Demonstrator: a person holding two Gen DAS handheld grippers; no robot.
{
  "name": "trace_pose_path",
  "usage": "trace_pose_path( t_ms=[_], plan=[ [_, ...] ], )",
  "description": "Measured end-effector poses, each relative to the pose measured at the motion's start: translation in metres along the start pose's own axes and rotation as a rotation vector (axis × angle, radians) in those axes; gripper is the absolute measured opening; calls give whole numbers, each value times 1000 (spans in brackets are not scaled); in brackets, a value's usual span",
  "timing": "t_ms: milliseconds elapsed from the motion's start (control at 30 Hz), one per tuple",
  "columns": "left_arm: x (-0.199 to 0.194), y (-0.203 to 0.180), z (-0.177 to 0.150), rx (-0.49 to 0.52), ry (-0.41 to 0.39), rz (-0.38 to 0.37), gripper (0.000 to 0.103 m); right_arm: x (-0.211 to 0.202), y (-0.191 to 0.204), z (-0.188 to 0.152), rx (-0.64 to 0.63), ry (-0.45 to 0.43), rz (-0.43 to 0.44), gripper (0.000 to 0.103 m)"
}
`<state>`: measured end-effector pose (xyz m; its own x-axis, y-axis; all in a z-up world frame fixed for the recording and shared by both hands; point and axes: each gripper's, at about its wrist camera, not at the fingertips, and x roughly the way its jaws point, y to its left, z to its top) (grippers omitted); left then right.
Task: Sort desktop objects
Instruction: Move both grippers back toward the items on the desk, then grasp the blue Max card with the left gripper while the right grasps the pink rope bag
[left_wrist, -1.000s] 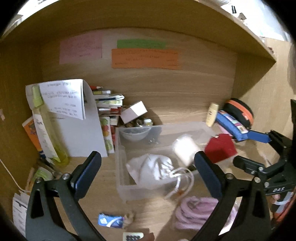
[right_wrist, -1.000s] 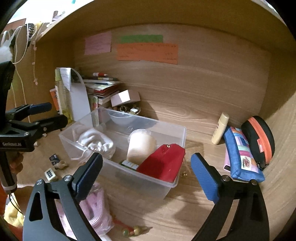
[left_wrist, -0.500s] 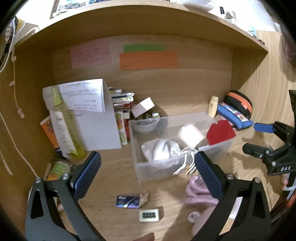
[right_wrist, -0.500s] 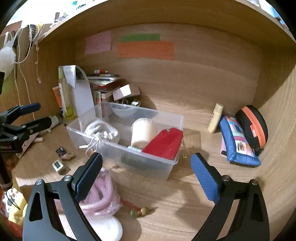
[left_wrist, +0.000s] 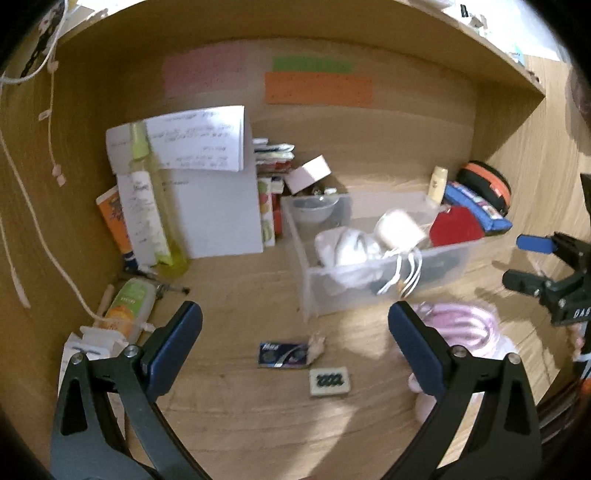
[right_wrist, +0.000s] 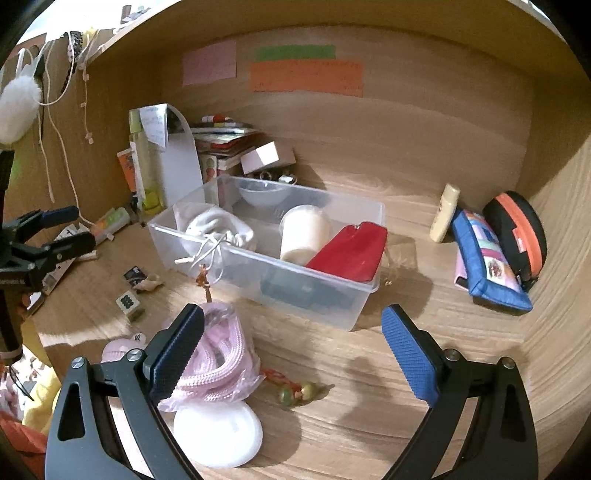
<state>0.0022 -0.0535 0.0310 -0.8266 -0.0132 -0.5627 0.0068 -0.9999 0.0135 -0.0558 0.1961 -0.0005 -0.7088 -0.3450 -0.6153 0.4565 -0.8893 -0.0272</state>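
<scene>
Clear bin (right_wrist: 258, 258) sits mid-worktop, collecting sorted bits; both jaws gape empty (pink cord (right_wrist: 218, 354) awaits nearby).

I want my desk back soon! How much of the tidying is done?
Some is done: the bin already holds a white pouch, a cup and a red case. Nothing is in hand: both the left tool and the right tool are open. Left out: pink rope, battery pack, beads.
</scene>
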Motion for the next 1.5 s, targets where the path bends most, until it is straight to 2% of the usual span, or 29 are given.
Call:
trace_pose_path(
  t_ms=[100, 167, 233, 500, 733, 1000, 1267, 1500],
  plan=[
    [4, 7, -9, -19, 34, -3, 101, 4, 3, 0, -5, 35, -1, 96],
    [7, 12, -14, -28, 61, -12, 88, 6, 5, 0, -10, 49, 3, 96],
    [13, 18, -20, -36, 106, -27, 82, 6, 7, 0, -18, 60, 13, 96],
    [40, 27, -28, -59, 192, -57, 80, 22, 17, -2, -27, 125, 83, 96],
    [70, 33, -27, -38, 285, -60, 65, 38, 30, -2, -62, 175, 114, 96],
    [85, 35, -29, 2, 337, -60, 64, 57, 41, 2, -82, 260, 183, 96],
    [89, 24, -31, 26, 352, -103, 64, 72, 50, 5, -135, 308, 196, 96],
    [97, 18, -32, 36, 355, -103, 63, 82, 51, 2, -144, 360, 206, 96]
  ],
)
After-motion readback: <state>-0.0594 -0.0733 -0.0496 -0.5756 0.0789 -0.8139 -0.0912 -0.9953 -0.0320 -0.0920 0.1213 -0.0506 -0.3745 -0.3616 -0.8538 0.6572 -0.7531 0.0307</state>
